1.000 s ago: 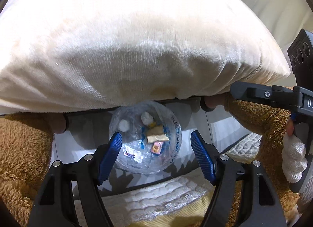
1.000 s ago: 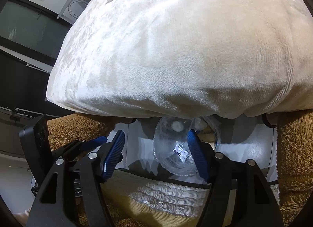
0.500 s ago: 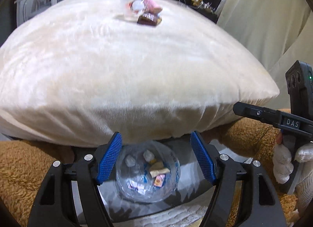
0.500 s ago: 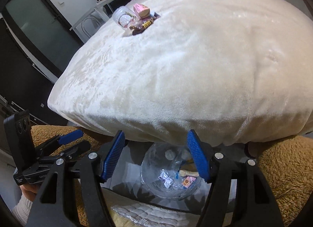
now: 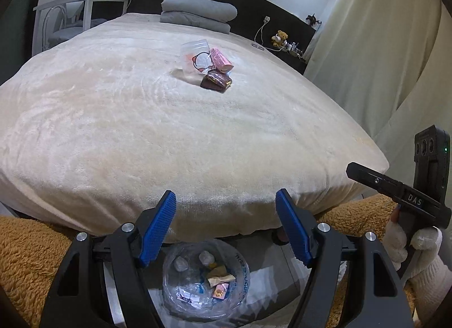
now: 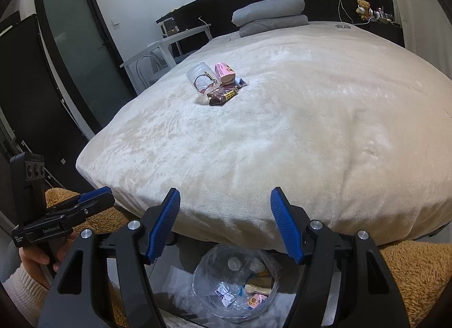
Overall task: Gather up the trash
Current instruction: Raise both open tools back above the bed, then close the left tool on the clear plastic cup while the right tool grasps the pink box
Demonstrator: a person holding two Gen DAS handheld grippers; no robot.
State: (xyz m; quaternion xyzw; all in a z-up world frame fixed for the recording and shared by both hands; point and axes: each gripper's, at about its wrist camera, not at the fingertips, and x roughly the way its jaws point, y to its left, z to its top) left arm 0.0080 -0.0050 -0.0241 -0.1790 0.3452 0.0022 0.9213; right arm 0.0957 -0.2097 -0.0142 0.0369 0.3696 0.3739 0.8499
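A small pile of trash lies on the cream bed point(image 5: 113, 136): a clear plastic cup point(image 5: 195, 58), a pink carton point(image 5: 221, 60) and a brown wrapper point(image 5: 216, 82). The right wrist view shows the same cup point(image 6: 201, 81), carton point(image 6: 224, 72) and wrapper point(image 6: 223, 96). A bin lined with a clear bag point(image 5: 204, 282) stands on the floor at the bed's foot and holds several scraps; it also shows in the right wrist view point(image 6: 236, 285). My left gripper point(image 5: 226, 229) and right gripper point(image 6: 224, 225) are both open and empty, above the bin and well short of the pile.
Folded grey bedding point(image 5: 197, 14) lies at the head of the bed. A white table and chair point(image 5: 76, 14) stand at the left, curtains point(image 5: 381, 45) at the right. A brown fluffy rug point(image 5: 25, 257) flanks the bin. A dark door point(image 6: 76, 45) is at the left.
Both grippers have risen from down by the bin, so the bed top and the trash pile have come into view. Both stay open and empty.
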